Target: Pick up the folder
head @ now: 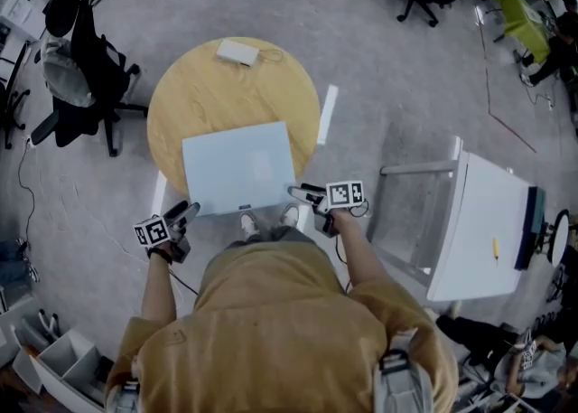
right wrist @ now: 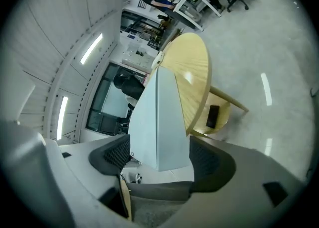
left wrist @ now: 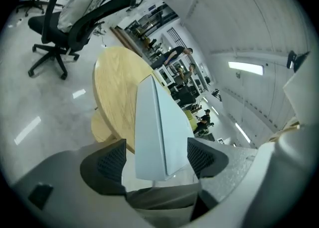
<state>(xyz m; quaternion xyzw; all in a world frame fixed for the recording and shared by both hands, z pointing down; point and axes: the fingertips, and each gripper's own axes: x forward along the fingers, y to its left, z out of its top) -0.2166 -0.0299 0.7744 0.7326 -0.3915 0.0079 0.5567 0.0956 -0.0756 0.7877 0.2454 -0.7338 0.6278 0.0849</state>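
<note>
On the round wooden table (head: 190, 104) lies the folder (head: 239, 167), a plain pale-blue rectangle with a smooth, faintly shiny face, its near edge hanging over the table's rim towards me. I hold my left gripper (head: 185, 212) at the folder's near left corner and my right gripper (head: 300, 192) at its near right corner, both low in front of my body and tipped slightly downward. In the left gripper view the folder (left wrist: 159, 132) shows a thin edge and a sharp corner that reaches in between the gripper's (left wrist: 157, 159) dark, ribbed pads, which stand wide apart and do not press on it. The right gripper (right wrist: 159, 157) is likewise spread wide about the other corner of the folder (right wrist: 159, 122), gripping nothing. My shoulders hide the floor beneath the overhang, and I cannot make out the folder's underside.
</note>
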